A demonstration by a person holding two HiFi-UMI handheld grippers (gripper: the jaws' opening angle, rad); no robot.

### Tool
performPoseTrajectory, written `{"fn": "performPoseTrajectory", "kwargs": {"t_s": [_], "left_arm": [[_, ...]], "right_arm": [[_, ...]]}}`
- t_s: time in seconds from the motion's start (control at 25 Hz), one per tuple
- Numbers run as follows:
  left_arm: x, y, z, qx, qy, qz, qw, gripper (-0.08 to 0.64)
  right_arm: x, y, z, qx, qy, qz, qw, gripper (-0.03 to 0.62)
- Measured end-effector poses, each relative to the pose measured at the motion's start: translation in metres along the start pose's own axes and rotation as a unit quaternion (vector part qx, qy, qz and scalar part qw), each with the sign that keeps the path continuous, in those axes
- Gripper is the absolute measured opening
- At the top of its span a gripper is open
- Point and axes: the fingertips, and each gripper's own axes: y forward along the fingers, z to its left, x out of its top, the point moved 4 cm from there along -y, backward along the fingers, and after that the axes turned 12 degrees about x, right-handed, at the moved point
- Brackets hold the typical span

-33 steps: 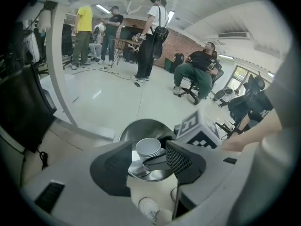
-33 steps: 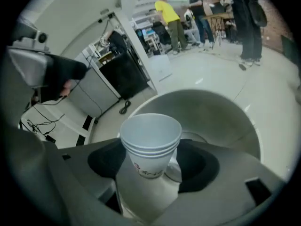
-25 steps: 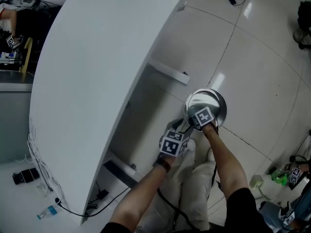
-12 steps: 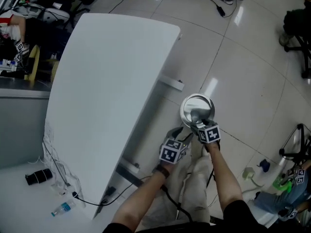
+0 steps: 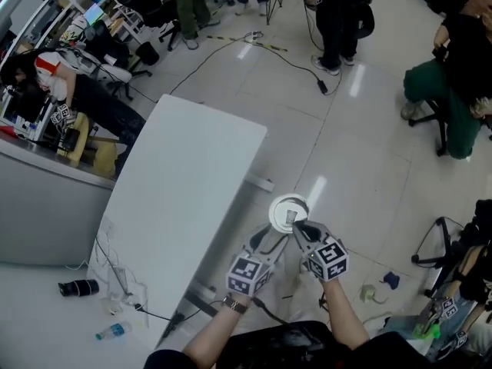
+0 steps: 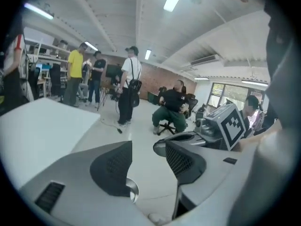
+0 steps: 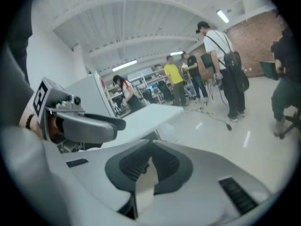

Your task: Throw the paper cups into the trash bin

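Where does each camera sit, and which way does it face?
Head view: on the person's head, looking steeply down at the trash bin; both forearms, the left gripper and the right gripper show.
Left gripper view: on that gripper, facing across the floor at people; its open, empty jaws show.
Right gripper view: on that gripper, facing the white table; its shut jaws show.
All three share the white table.

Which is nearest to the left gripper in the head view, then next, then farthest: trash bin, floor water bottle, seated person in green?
1. trash bin, just right of the left gripper.
2. water bottle, on the floor at far left.
3. seated person in green, across the room, upper right.
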Motion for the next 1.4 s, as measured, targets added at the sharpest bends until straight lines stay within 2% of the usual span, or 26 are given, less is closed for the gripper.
{"fn": "performPoseTrajectory", "kwargs": {"t_s": [0.12, 0.24, 0.36, 0.48, 0.64, 0.76, 0.96, 1.12, 1.4], "left_arm": [[0.071, -0.050, -0.024, 0.005, 0.017, -0.082, 0.9964, 0.213], [0.120, -0.092, -0.043, 0.014, 0.044, -0.159, 0.9861, 0.206], [0.155, -0.132, -0.050, 0.034, 0.038, -0.197, 0.9791, 0.195], [0.173, -0.155, -0.045, 0.044, 0.025, -0.211, 0.9762, 0.193], [0.185, -0.168, -0.042, 0.038, 0.002, -0.207, 0.9776, 0.192], [0.182, -0.174, -0.040, 0.038, -0.001, -0.209, 0.9771, 0.190], [0.192, -0.195, -0.020, 0.070, -0.005, -0.224, 0.9720, 0.176], [0.182, -0.216, 0.004, 0.099, -0.020, -0.230, 0.9680, 0.176], [0.171, -0.231, 0.012, 0.112, -0.032, -0.236, 0.9648, 0.170]], "right_arm": [[0.087, -0.042, 0.049, 0.034, -0.047, -0.073, 0.996, 0.008], [0.149, -0.082, 0.086, 0.061, -0.103, -0.140, 0.983, 0.008], [0.193, -0.105, 0.123, 0.080, -0.144, -0.168, 0.972, 0.008], [0.226, -0.112, 0.149, 0.090, -0.169, -0.181, 0.965, 0.008], [0.247, -0.113, 0.167, 0.081, -0.202, -0.184, 0.958, 0.008], [0.245, -0.114, 0.180, 0.078, -0.205, -0.181, 0.959, 0.008], [0.254, -0.107, 0.194, 0.085, -0.210, -0.172, 0.959, 0.008], [0.257, -0.087, 0.210, 0.104, -0.223, -0.167, 0.955, 0.008], [0.243, -0.074, 0.214, 0.106, -0.209, -0.137, 0.962, 0.006]]}}
